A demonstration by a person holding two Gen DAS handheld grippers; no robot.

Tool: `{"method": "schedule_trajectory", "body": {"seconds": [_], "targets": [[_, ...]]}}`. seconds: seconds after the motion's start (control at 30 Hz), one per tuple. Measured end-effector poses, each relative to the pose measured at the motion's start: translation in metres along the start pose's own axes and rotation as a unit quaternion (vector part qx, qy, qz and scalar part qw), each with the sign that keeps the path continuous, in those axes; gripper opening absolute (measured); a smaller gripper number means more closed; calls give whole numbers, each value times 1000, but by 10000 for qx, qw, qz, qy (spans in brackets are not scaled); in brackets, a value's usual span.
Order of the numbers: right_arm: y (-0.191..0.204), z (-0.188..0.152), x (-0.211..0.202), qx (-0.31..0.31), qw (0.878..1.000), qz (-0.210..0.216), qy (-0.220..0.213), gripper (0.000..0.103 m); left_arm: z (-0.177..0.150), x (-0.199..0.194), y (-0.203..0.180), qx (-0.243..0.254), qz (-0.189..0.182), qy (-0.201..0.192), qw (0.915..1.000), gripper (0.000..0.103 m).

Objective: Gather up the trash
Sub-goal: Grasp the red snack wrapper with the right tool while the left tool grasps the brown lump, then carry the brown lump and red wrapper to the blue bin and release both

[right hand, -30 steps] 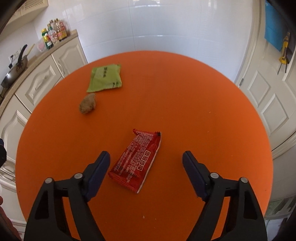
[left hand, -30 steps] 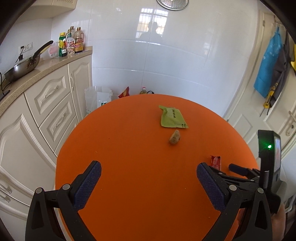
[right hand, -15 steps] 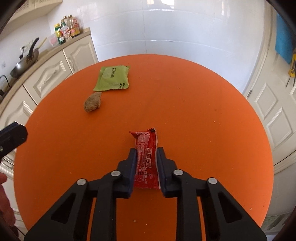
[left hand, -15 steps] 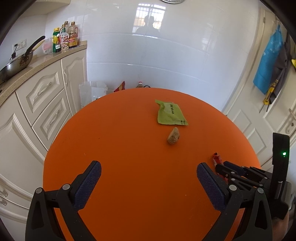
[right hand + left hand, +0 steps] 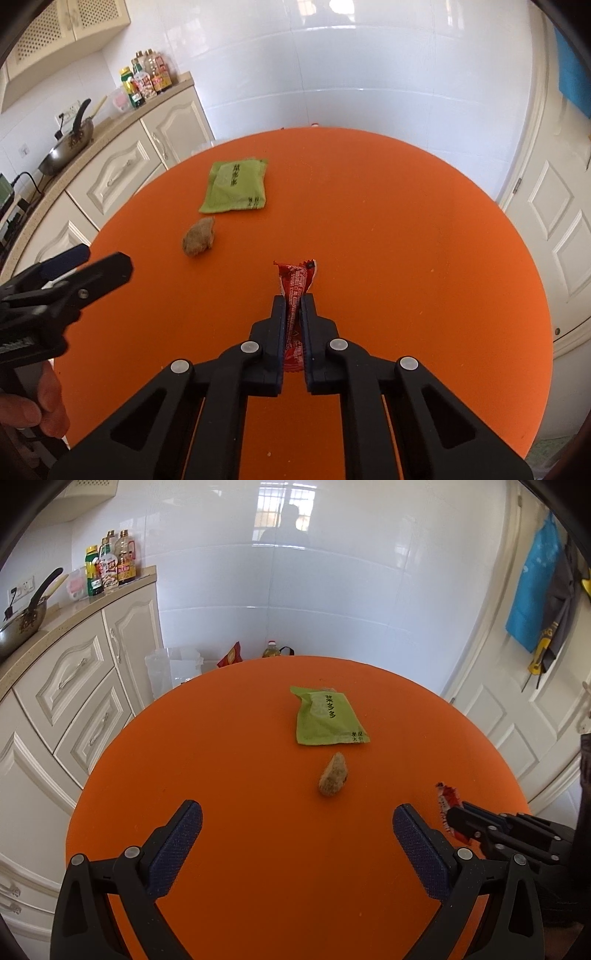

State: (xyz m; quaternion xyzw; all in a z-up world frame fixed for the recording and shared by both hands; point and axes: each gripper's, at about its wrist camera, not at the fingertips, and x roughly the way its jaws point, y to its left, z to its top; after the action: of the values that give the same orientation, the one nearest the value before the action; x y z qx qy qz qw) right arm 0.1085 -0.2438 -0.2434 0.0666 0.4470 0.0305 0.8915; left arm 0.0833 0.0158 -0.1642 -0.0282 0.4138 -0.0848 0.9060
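The right gripper [image 5: 293, 301] is pinching the red wrapper [image 5: 295, 284] at the centre of its own frame, its jaws having just closed from wide apart a second ago, when the wrapper lay flat between them; the wrapper is now squeezed narrow and standing on edge, its top sticking out past the fingertips. The left gripper [image 5: 297, 830] is gaping wide with nothing between its jaws, low in its frame over the orange table [image 5: 221, 775]. It has drawn nearer the green packet [image 5: 327, 716] and the brown lump [image 5: 333, 774], which now sit larger, at centre right. In the right view that gripper now reaches in from the left edge, further than before.
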Motion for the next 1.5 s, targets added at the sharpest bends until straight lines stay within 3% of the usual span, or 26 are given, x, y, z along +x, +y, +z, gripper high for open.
{"method": "schedule_trajectory", "body": {"seconds": [0.23, 0.27, 0.37, 0.43, 0.53, 0.57, 0.9, 1.23, 1.33, 1.5], "targets": [[-20, 16, -2, 139, 9998, 50, -117, 7, 27, 63, -24, 267, 7, 266, 9993, 99], [-23, 19, -1, 163, 9998, 51, -128, 7, 29, 73, -27, 285, 2, 316, 9991, 94], [-30, 24, 2, 219, 9996, 63, -153, 7, 37, 104, -32, 314, -69, 599, 9977, 72], [-33, 26, 3, 247, 9995, 75, -170, 6, 42, 118, -33, 358, -37, 608, 9975, 67], [-36, 28, 3, 280, 9994, 89, -194, 7, 48, 128, -35, 375, -89, 580, 9976, 33], [-37, 28, 3, 299, 9993, 100, -207, 7, 51, 132, -33, 312, -281, 622, 9972, 19], [-43, 16, -28, 405, 9982, 126, -423, 7, 72, 130, -38, 364, -516, 256, 9977, 16], [-67, -2, -101, 534, 9940, -16, -957, 7, 84, 100, -79, 709, -881, -160, 9935, 16], [-79, -9, -128, 610, 9915, -91, -1145, 7, 81, 83, -105, 900, -1099, -312, 9894, 16], [-104, -26, -180, 729, 9852, -422, -1495, 7, 41, 31, -132, 1246, -1517, -500, 9793, 16]]}}
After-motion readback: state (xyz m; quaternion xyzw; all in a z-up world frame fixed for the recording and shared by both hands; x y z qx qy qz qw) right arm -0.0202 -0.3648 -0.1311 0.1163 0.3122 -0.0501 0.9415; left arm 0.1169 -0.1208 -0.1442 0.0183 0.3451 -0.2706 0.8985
